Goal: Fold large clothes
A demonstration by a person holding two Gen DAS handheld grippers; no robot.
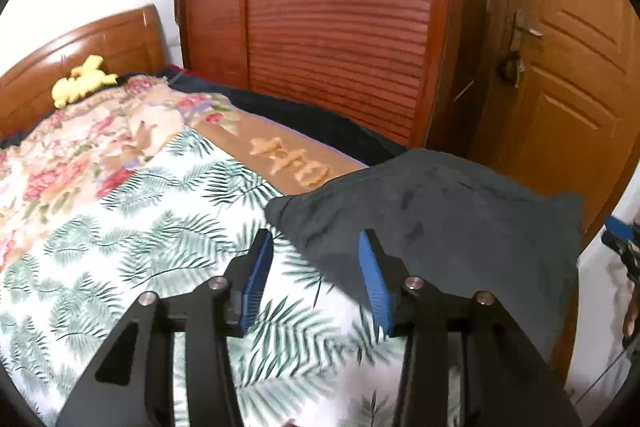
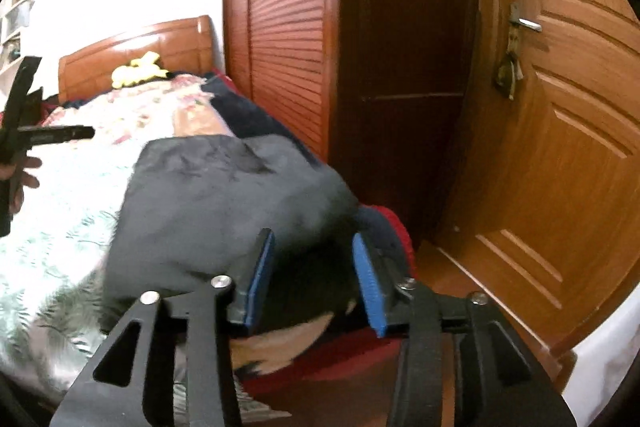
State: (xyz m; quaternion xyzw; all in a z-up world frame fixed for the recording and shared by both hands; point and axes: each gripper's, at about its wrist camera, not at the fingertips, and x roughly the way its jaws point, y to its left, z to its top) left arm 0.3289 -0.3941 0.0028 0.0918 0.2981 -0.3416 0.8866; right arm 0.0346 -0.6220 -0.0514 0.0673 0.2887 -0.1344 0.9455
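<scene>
- The dark grey garment (image 1: pixel 440 219) lay folded on the leaf-print bedspread (image 1: pixel 120 247).
- Left gripper (image 1: pixel 316 247) and right gripper (image 2: pixel 314 247) hovered over the garment, fingers spread, pinching nothing.
- No writing was readable.

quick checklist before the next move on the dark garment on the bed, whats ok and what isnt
1. Left tool open, nothing between the pads: ok.
2. Right tool open, not pinching cloth: ok.
3. Dark grey garment lies folded on the leaf-print bedspread: ok.
4. Garment fully supported on the bed: cannot tell; in the right wrist view its near end reaches the bed's edge.
5. Fold edges aligned and flat: cannot tell, both views are blurred.
6. Wooden door beside the bed stays clear of the tools: ok.
</scene>
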